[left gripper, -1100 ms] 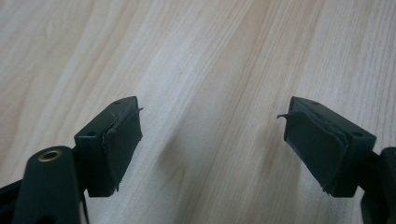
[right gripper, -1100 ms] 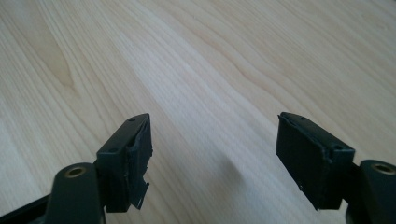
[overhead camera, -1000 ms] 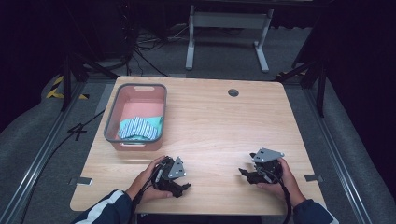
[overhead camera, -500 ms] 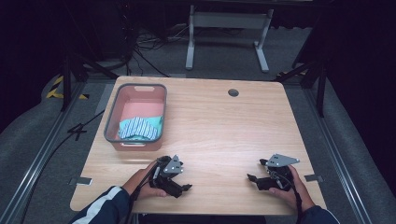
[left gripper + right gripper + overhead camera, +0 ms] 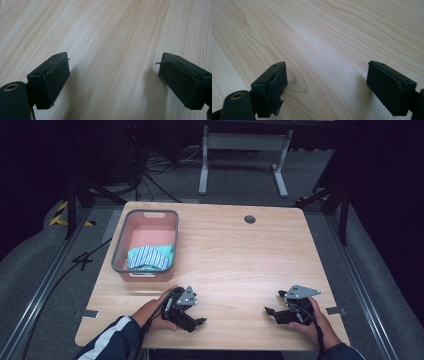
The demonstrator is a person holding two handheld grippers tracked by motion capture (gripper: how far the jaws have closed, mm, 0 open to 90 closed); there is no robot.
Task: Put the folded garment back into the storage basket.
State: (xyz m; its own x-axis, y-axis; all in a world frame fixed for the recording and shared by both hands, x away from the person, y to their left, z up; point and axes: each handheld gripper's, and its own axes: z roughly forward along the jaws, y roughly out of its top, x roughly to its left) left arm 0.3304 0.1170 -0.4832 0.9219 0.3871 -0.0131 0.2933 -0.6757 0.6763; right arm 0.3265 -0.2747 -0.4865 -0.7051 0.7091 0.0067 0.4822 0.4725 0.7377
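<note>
Right tongs have slid toward the table edge — both tongs released; pink bin holds striped cloth.

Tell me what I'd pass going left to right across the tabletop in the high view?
Pink basket holding a striped cloth → left gripper in the person's left hand → round hole in the table → right gripper.

Left gripper fingers spread wide, seemingly resting on wooden table.
</note>
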